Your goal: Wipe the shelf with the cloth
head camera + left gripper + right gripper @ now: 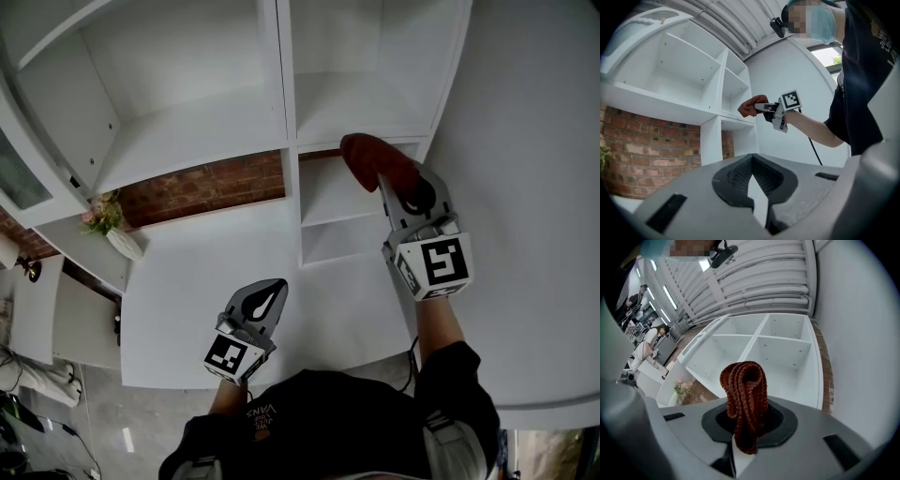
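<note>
The cloth sits pinched between the right gripper's fingers.

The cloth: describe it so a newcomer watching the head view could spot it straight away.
Start at the big white shelf unit and go to its narrow right-hand column. There the right tongs grip the cloth by a shelf edge. It is the only rust-red, ribbed knit bundle among white boards.

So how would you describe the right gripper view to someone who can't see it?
The right gripper, seen from just behind its grey jaws, is clamped on a rust-brown knitted cloth that stands up in a folded loop. Beyond it is a white shelf unit divided into compartments, with brick wall beside it.
</note>
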